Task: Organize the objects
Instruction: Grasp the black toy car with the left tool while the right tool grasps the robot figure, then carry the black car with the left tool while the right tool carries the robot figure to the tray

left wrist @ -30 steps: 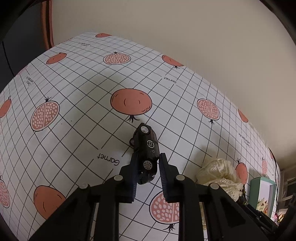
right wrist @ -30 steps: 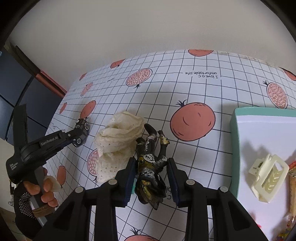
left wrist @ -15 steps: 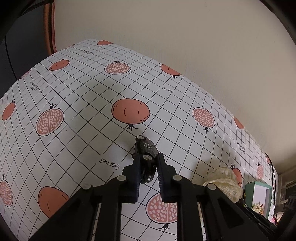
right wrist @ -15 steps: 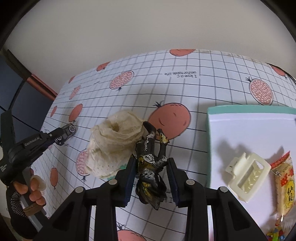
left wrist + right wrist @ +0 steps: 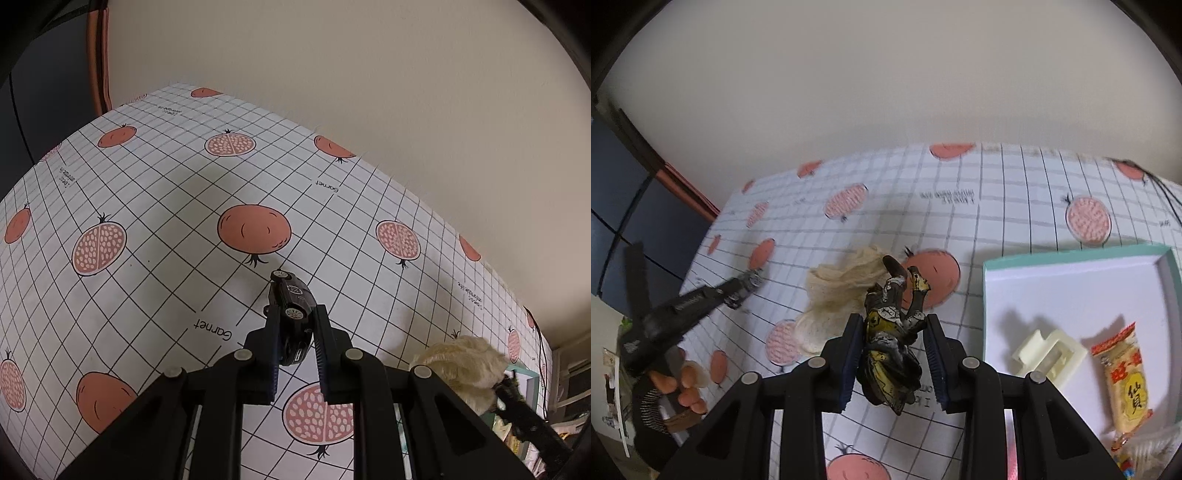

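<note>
the left gripper (image 5: 295, 325) pinches a small black toy car (image 5: 291, 314) between its pads, held above the pomegranate-print tablecloth (image 5: 147, 206). the right gripper (image 5: 892, 339) clamps a dark yellow-marked action figure (image 5: 892, 332) off the cloth, beside a cream lace cloth (image 5: 834, 295). right of it, a teal-rimmed tray (image 5: 1071, 253) holds a cream hair clip (image 5: 1049, 356) and a snack packet (image 5: 1124, 376).

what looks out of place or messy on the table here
The crumpled cream cloth lies in a heap on the tablecloth, outside the teal-rimmed box that holds the hair clip and snack packet.
</note>
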`<state>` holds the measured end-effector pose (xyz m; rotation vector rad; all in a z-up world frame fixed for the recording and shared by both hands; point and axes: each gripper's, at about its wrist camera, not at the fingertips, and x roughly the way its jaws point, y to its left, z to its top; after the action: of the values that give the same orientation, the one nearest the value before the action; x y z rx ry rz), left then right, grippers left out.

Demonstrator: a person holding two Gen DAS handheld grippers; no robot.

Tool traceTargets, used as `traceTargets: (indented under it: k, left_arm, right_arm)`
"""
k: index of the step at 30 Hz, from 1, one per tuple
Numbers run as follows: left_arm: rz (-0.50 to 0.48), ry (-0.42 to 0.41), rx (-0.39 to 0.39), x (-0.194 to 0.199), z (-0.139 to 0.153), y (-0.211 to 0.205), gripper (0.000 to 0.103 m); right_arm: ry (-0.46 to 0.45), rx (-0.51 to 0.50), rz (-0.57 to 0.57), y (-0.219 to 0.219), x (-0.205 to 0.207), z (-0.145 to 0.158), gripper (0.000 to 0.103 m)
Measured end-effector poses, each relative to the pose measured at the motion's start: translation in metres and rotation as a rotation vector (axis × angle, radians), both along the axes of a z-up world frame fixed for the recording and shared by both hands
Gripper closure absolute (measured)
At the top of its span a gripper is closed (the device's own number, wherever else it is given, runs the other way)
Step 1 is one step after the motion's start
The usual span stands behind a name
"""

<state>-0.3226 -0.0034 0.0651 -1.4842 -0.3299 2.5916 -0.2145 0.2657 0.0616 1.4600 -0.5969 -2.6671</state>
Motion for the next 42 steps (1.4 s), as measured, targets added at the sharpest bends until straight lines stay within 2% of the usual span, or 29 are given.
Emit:
traceTargets:
  k: [8, 16, 22, 26, 30, 34, 38, 42]
  left_arm:
    - [-0.003, 0.01, 0.008, 0.001, 0.003, 0.001, 0.086]
    - [-0.014, 0.04, 0.016, 0.007, 0.016, 0.008, 0.086]
    - [-0.063, 0.091, 0.036, 0.018, 0.037, 0.029, 0.086]
    - [-0.129, 0.116, 0.074, 0.029, 0.051, 0.057, 0.086]
    - [-0.196, 0.15, 0.062, 0.043, 0.063, 0.088, 0.086]
    - [-0.293, 0.166, 0.092, 0.061, 0.073, 0.13, 0.086]
    - [-0.388, 0.192, 0.077, 0.084, 0.079, 0.172, 0.086]
    - [-0.501, 0.183, 0.097, 0.109, 0.079, 0.213, 0.086]
  right_arm:
    - [0.084, 0.002, 0.004, 0.0, 0.009, 0.029, 0.068]
    - [0.086, 0.015, -0.014, 0.007, 0.012, 0.03, 0.068]
    - [0.091, 0.036, -0.05, 0.026, 0.019, 0.035, 0.068]
    - [0.097, 0.039, -0.092, 0.048, 0.028, 0.04, 0.068]
    - [0.103, 0.042, -0.141, 0.072, 0.039, 0.046, 0.068]
    - [0.108, 0.048, -0.188, 0.096, 0.05, 0.051, 0.068]
    - [0.114, 0.048, -0.234, 0.122, 0.064, 0.056, 0.068]
    - [0.115, 0.058, -0.27, 0.143, 0.077, 0.06, 0.067]
